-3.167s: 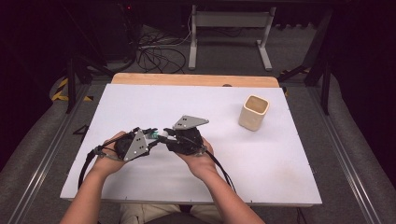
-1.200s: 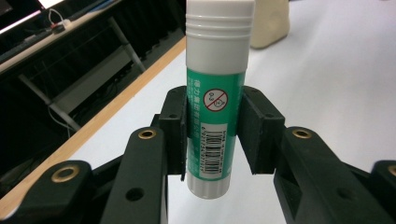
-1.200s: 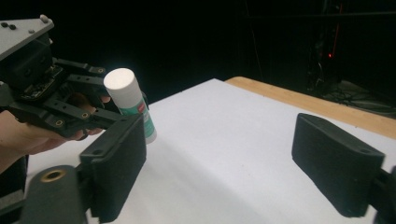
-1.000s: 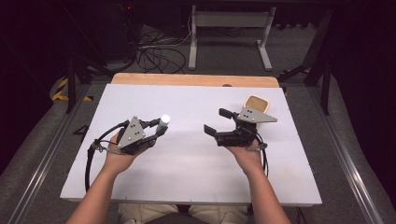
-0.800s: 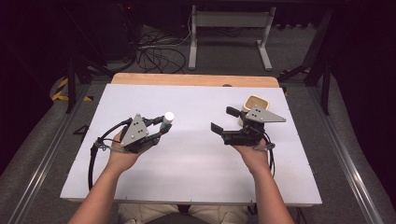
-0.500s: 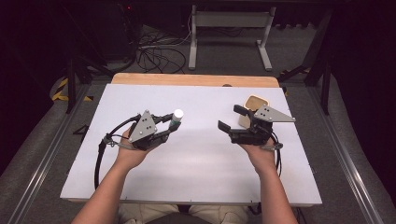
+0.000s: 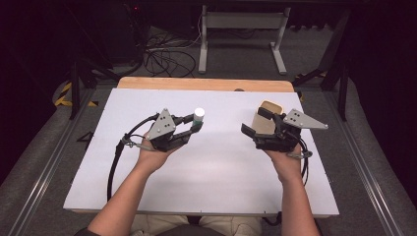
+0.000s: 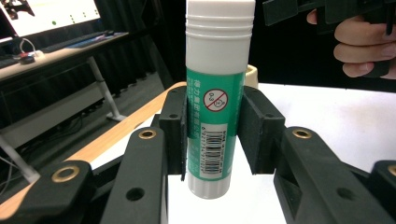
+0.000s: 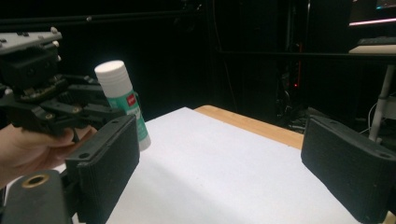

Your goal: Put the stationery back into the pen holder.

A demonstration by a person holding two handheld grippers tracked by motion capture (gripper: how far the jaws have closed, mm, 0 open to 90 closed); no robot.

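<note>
Left claw (image 7: 196, 127): clamped on upright glue stick (image 8: 216, 93)
Right claw (image 9: 233, 172): jaws wide apart, empty
Risk: stick might slip if grip loosens

I see the white surface (image 7: 211, 167) evenly and brightly lit from above, with faint, soft shadows beneath the hands. Beyond its far edge the room falls to near black. In the left gripper view the glue stick (image 8: 215, 100) is sharp; the background is softly blurred.
</note>
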